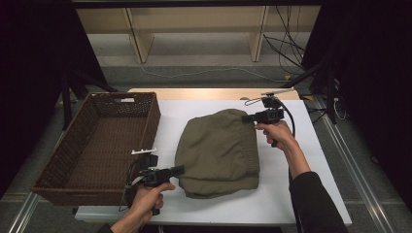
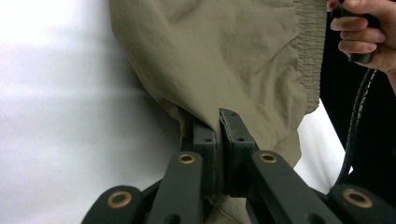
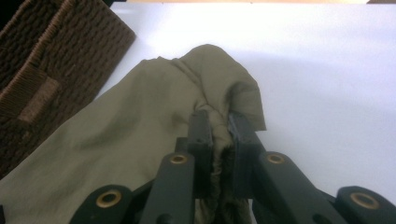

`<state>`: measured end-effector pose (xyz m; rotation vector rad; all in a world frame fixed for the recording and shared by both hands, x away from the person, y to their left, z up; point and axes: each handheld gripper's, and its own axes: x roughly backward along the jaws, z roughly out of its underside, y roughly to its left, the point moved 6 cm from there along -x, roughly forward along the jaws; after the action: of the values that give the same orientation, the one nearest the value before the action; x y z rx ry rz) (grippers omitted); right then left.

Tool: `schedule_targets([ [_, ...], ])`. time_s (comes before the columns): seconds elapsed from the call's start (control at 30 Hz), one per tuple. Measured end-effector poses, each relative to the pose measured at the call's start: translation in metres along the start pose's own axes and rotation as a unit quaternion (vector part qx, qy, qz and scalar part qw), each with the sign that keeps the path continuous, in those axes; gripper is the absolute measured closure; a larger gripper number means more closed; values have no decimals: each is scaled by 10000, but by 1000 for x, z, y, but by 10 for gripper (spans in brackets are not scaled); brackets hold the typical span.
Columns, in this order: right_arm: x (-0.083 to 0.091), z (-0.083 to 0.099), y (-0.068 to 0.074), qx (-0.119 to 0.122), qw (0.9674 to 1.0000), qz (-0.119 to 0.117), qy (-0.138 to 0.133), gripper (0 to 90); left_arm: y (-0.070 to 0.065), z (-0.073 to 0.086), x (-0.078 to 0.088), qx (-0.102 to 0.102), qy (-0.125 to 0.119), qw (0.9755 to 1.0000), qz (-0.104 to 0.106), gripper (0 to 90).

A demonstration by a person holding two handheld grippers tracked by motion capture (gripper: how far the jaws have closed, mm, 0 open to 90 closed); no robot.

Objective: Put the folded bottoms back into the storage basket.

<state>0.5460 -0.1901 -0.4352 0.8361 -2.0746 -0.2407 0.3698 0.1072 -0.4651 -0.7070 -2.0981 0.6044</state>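
From above, my left tool and right tool each pinch an edge of the olive garment on the white bench, beside the wicker basket. Along the left tool, little cloth sits between its jaws, so I fear it slips. Along the right tool, the bunched corner could pull free unevenly.

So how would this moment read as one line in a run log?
left gripper: shut on olive garment near edge | right gripper: shut on its far corner | basket: to the left, nothing inside
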Motion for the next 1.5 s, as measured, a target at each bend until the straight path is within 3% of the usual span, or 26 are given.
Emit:
schedule_targets([
  [0.33,9,-14,15,45,9998,-87,-171,822,-6,-16,17,-73,-196,9995,226,851],
  [0.97,16,-46,48,183,9986,-275,-423,822,-11,-47,54,5,-555,9965,624,851],
  [1.5,9,-77,78,274,9975,-375,-527,822,-3,-76,92,176,-1006,9911,848,850],
])
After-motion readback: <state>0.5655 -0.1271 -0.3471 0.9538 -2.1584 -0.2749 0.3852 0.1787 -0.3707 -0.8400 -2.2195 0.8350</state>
